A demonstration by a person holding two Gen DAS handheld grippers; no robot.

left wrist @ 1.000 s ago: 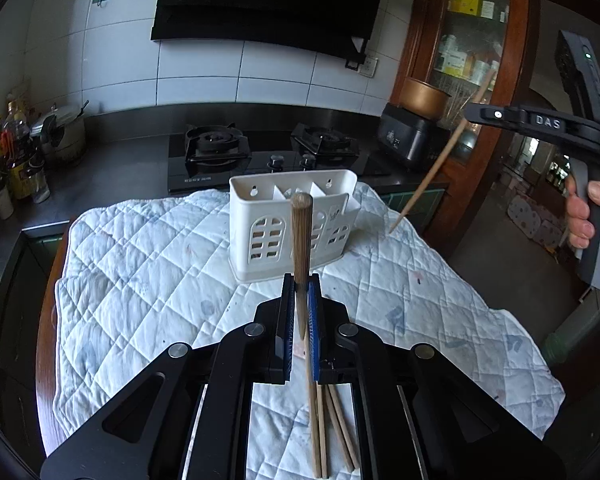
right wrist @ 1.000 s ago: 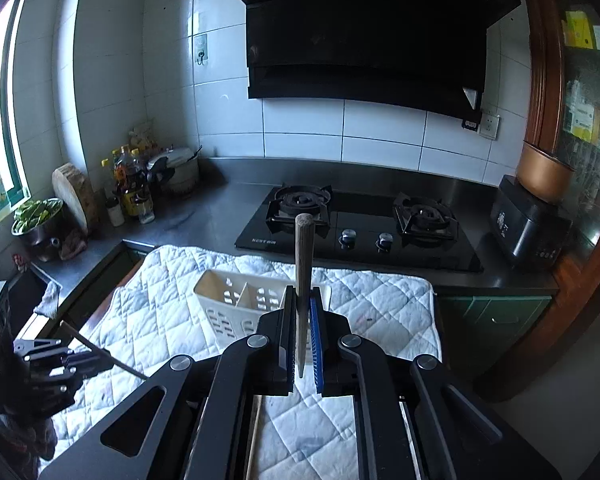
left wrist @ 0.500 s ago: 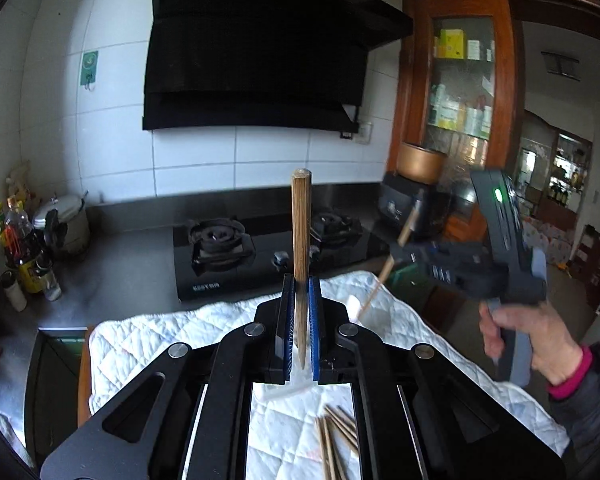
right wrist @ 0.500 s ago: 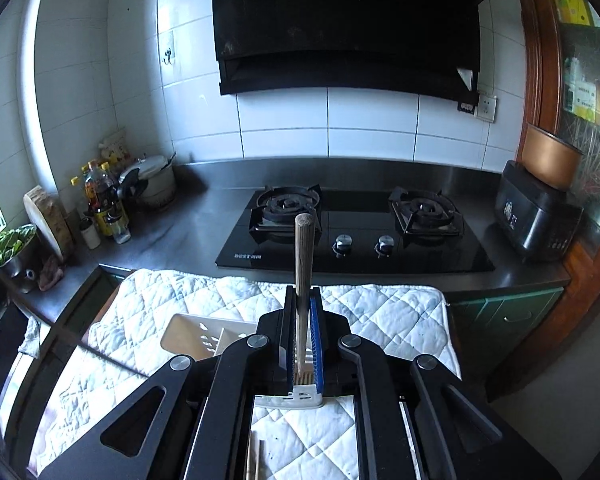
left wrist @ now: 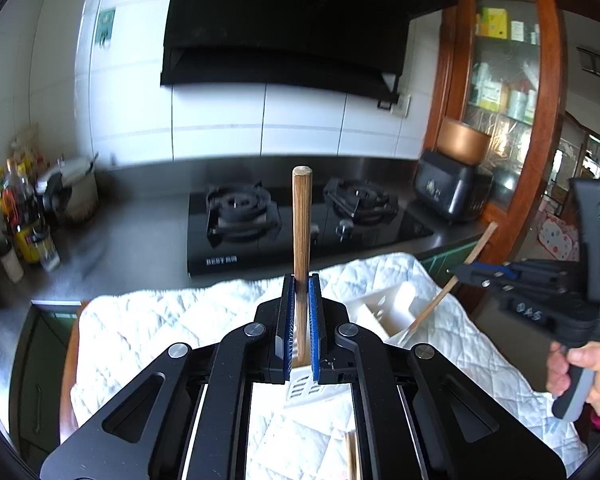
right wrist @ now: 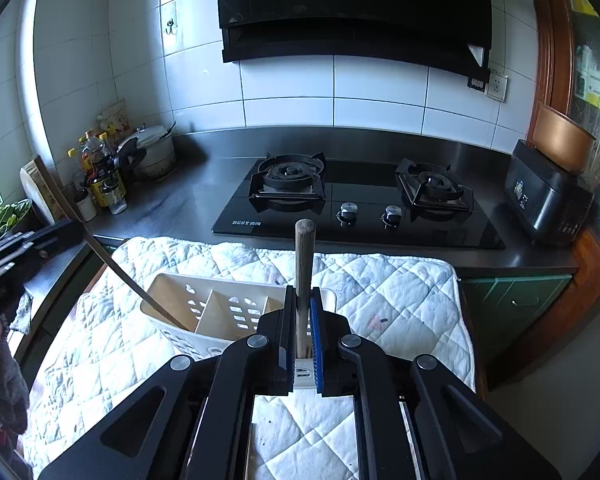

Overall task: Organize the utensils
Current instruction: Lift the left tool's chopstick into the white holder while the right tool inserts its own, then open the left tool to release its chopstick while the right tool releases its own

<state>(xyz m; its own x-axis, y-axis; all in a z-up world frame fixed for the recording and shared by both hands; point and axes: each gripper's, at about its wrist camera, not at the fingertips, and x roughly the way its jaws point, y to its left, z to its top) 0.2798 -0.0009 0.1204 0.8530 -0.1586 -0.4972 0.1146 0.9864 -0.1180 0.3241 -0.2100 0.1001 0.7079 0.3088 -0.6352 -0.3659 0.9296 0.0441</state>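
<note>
My left gripper [left wrist: 299, 280] is shut on a brown chopstick [left wrist: 301, 232] that stands upright between its blue pads. Behind it sits the white slotted utensil holder [left wrist: 384, 308] on the quilted cloth. At the right, my right gripper [left wrist: 458, 270] grips a second chopstick [left wrist: 456, 280] whose lower tip dips into the holder. In the right wrist view my right gripper [right wrist: 304, 292] is shut on its chopstick [right wrist: 305, 264] just above the holder [right wrist: 216, 312]. My left gripper [right wrist: 74, 230] is at the left, its chopstick [right wrist: 116, 268] slanting into the holder's left compartment.
The white quilted cloth [right wrist: 400, 292] covers the table. Loose chopsticks [left wrist: 352, 456] lie on it near me. Beyond are a black gas hob [right wrist: 360, 196], a black appliance [right wrist: 548, 196], bottles [right wrist: 100, 176] at the left and a wooden cabinet [left wrist: 504, 92] at the right.
The right gripper came down from high at the right until its chopstick tip dipped into the holder. My left gripper moved over the holder, and its chopstick now slants into the left compartment.
</note>
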